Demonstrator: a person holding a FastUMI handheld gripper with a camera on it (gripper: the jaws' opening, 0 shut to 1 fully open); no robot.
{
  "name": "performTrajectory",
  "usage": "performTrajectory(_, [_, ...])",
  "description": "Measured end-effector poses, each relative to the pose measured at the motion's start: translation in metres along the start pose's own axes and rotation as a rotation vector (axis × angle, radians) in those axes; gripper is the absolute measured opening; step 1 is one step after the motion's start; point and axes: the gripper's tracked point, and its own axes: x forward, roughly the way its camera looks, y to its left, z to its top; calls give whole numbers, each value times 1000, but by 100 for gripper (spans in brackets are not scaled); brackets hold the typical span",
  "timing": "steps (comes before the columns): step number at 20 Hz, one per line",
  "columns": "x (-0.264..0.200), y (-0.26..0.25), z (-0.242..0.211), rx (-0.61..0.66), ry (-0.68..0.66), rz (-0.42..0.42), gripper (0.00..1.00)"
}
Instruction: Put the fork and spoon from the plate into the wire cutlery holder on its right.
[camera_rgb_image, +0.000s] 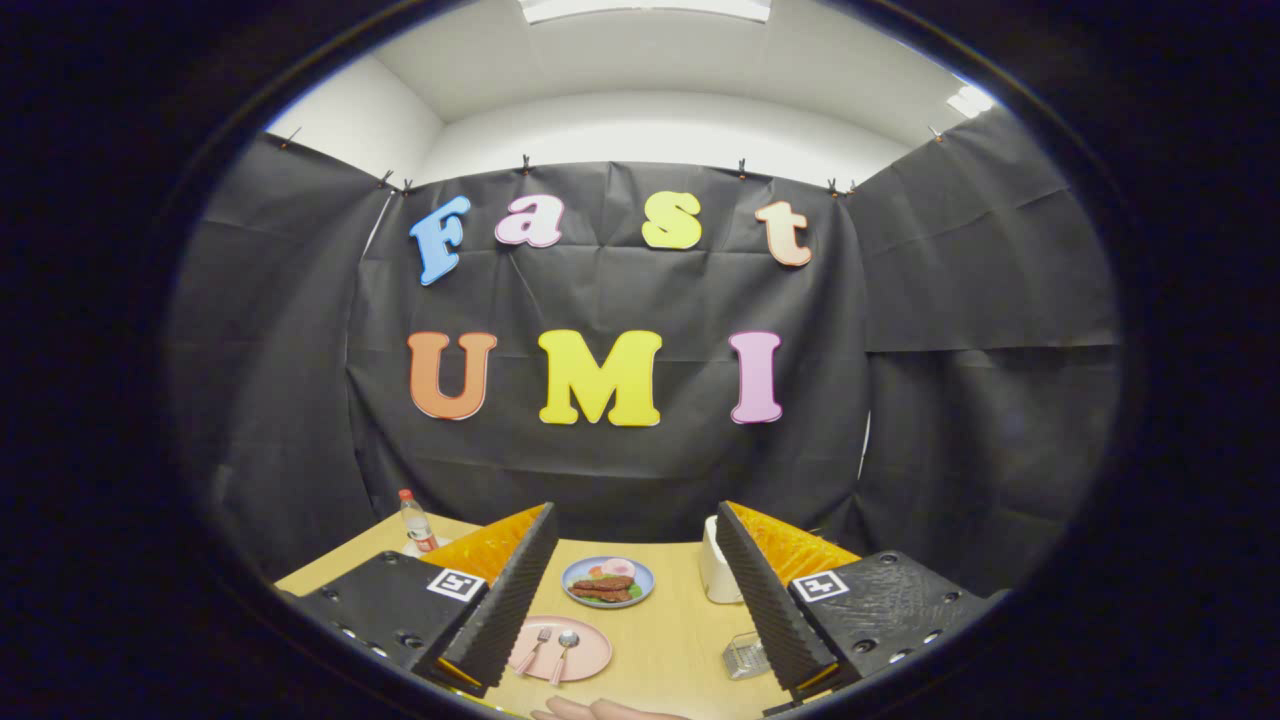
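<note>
Fingers: gripper (637, 600) spread wide, holding nothing, above the table (670, 630).
Pink plate (560, 648): fork (534, 648) and spoon (563, 650) side by side.
Wire holder (745, 655): beside right finger.

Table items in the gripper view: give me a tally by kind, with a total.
Plates: 2, pink plate, blue plate with food
Cutlery: 2, fork, spoon, both on the pink plate
Wire cutlery holder: 1
Bottle: 1
White container: 1
Total: 7
Tongs open, holding nothing.
</note>
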Motion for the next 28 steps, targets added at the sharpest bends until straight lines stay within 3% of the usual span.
performTrajectory(11, [37, 12, -49, -34, 95, 38, 96])
performTrajectory(20, [65, 41, -197, -80, 381, 106, 96])
performTrajectory(28, [90, 85, -333, -37, 687, 113, 96])
